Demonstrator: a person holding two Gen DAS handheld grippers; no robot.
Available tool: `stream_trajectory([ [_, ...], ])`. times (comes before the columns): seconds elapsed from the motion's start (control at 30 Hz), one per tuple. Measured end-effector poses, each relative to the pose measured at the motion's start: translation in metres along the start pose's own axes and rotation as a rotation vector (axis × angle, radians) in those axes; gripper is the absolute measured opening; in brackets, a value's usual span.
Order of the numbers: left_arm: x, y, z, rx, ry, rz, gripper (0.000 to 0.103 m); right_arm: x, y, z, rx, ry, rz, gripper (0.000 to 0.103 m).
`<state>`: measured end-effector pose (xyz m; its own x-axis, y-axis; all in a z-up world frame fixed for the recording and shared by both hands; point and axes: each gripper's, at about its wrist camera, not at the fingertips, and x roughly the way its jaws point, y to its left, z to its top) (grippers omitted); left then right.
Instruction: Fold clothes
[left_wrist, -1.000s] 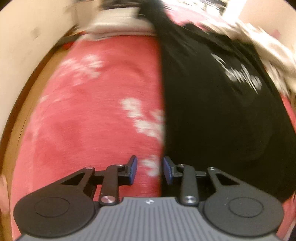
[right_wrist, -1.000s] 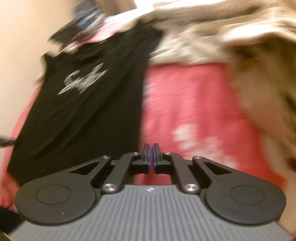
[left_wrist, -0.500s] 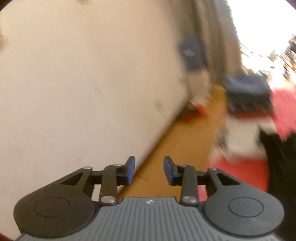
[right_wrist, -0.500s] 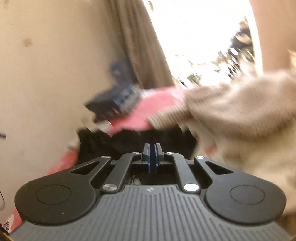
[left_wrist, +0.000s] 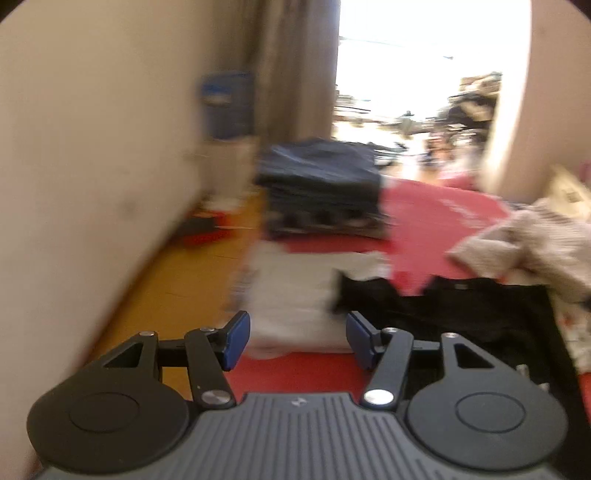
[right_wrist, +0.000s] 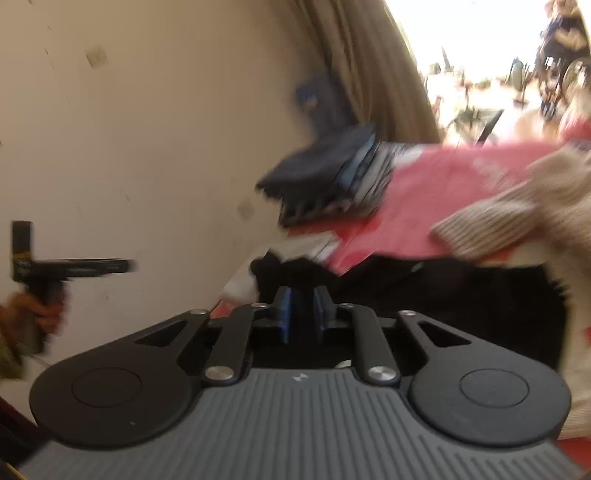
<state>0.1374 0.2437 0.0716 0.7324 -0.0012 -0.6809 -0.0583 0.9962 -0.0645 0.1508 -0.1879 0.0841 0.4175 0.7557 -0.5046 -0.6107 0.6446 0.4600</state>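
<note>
Ahead of left gripper (left_wrist: 297, 339): white pile (left_wrist: 295, 295), dark stack (left_wrist: 321, 192) behind.
Left: wall (left_wrist: 92, 147).
Right: sweater (left_wrist: 528, 243).

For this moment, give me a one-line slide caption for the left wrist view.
Open left gripper hovers over the red bedspread, facing a black T-shirt, white folded cloth and dark stacked clothes.

Left gripper (left_wrist: 297, 339) jaws spread wider; right gripper (right_wrist: 302, 314) parted (slightly).

We see our right gripper (right_wrist: 302, 310) with its blue pads slightly parted over the black shirt (right_wrist: 461, 295), a beige sweater (right_wrist: 517, 218) on the red bedspread (right_wrist: 443, 188) to the right, folded dark clothes (right_wrist: 328, 177) farther off.
</note>
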Motion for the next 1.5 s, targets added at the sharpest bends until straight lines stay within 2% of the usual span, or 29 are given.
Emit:
stream_trajectory([
  [0.03,0.017,0.002,-0.008,-0.004,0.001,-0.054,0.059,0.019,0.010,0.005,0.009,0.026,-0.005,0.024],
  [0.23,0.094,0.021,-0.054,-0.029,0.015,-0.310,0.058,0.144,0.048,0.031,0.008,0.200,-0.074,0.046],
  [0.37,0.119,0.027,-0.070,-0.011,0.008,-0.401,0.057,0.236,0.077,0.041,-0.155,0.289,-0.147,0.051],
  [0.43,0.123,0.034,-0.076,-0.029,0.015,-0.448,0.057,0.278,0.091,0.043,-0.256,0.340,-0.179,0.058],
  [0.5,0.126,0.039,-0.078,-0.053,0.020,-0.481,0.057,0.320,0.098,0.040,-0.313,0.414,-0.232,0.058],
  [0.57,0.125,0.044,-0.080,-0.087,0.018,-0.511,0.057,0.342,0.096,0.037,-0.306,0.462,-0.267,0.054],
  [0.6,0.124,0.047,-0.082,-0.108,0.013,-0.526,0.057,0.343,0.093,0.038,-0.283,0.465,-0.263,0.032],
  [0.63,0.124,0.052,-0.083,-0.129,0.006,-0.543,0.057,0.340,0.091,0.038,-0.257,0.457,-0.258,0.001],
  [0.77,0.115,0.073,-0.088,-0.210,-0.014,-0.642,0.057,0.294,0.098,0.036,-0.132,0.273,-0.209,0.003],
  [0.83,0.109,0.076,-0.091,-0.204,-0.019,-0.684,0.057,0.260,0.097,0.027,-0.029,0.153,-0.188,0.003],
  [0.93,0.101,0.062,-0.094,-0.095,-0.034,-0.710,0.058,0.210,0.078,0.000,0.195,-0.048,-0.214,0.003],
  [1.0,0.098,0.047,-0.096,-0.007,-0.034,-0.719,0.058,0.177,0.054,-0.027,0.412,-0.197,-0.236,0.003],
  [1.1,0.098,0.023,-0.101,0.095,-0.018,-0.740,0.058,0.145,0.011,-0.066,0.757,-0.337,-0.273,0.006],
  [1.2,0.100,0.005,-0.108,0.151,0.003,-0.749,0.058,0.131,-0.020,-0.100,0.950,-0.362,-0.287,0.008],
  [1.27,0.102,-0.004,-0.111,0.181,0.004,-0.743,0.058,0.123,-0.039,-0.121,1.065,-0.371,-0.293,0.020],
  [1.3,0.102,-0.007,-0.112,0.197,0.000,-0.737,0.058,0.121,-0.043,-0.125,1.079,-0.354,-0.293,0.034],
  [1.37,0.101,-0.015,-0.113,0.230,-0.015,-0.724,0.058,0.120,-0.045,-0.130,1.076,-0.318,-0.300,0.044],
  [1.5,0.097,-0.028,-0.114,0.300,-0.036,-0.709,0.058,0.124,-0.035,-0.121,0.895,-0.192,-0.380,0.046],
])
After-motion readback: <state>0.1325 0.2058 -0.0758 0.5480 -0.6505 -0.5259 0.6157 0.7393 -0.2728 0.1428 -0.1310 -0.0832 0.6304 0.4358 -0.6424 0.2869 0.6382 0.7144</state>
